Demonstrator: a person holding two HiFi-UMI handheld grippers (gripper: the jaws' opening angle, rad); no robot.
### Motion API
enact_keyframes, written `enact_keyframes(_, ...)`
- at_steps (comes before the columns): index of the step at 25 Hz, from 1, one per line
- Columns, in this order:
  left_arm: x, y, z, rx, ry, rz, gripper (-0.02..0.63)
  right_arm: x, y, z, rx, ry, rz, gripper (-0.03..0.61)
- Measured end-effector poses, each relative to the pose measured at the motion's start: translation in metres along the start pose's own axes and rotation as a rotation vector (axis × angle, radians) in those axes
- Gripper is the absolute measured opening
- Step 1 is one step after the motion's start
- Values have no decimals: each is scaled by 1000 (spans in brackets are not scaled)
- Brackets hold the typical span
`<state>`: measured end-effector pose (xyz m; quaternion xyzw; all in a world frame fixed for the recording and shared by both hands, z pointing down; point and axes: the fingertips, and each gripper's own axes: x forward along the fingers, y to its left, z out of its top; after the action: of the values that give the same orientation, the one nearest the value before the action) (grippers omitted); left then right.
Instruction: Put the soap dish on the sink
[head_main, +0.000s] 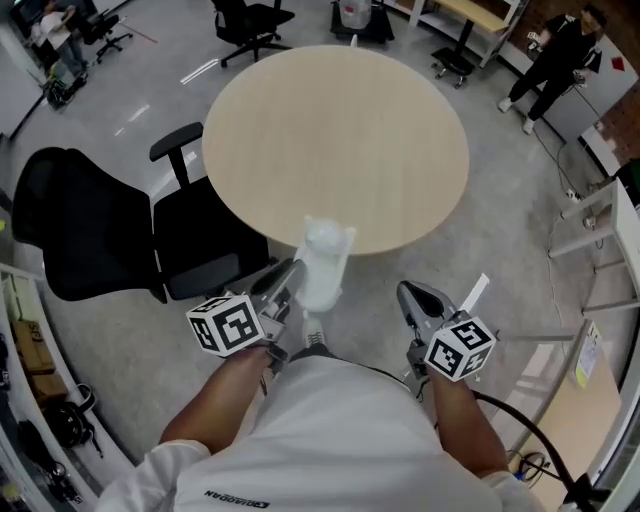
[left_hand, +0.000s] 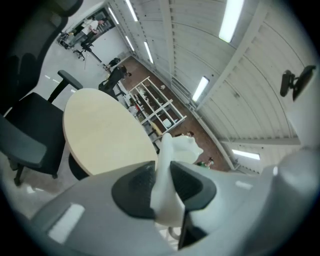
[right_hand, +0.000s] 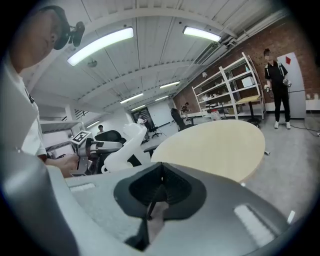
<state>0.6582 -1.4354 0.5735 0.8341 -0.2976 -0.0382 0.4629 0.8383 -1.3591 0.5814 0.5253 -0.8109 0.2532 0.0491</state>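
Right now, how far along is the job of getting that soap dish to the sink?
Done: the left tongs are shut on the white soap dish, so it is picked up. In hand: it hangs in the air by the near edge of the round table, while the right tongs are shut and empty. Left: setting it on the sink, which no view shows.

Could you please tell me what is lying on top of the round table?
Nothing shows on the round table; the soap dish, held in the left gripper, hides a small patch of its near edge.
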Motion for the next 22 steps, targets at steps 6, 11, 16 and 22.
enact_keyframes(6,58,45,29,-51,36,47,107,43,-17,27,16,-8,-17,2)
enact_keyframes(11,105,79,17,-173,61,117,107,53,-34,30,46,13,-16,2)
enact_keyframes(16,147,114,0,-244,50,236,107,64,-59,34,65,51,13,2)
enact_keyframes(22,184,155,-40,-326,79,383,108,73,-80,44,59,80,56,2)
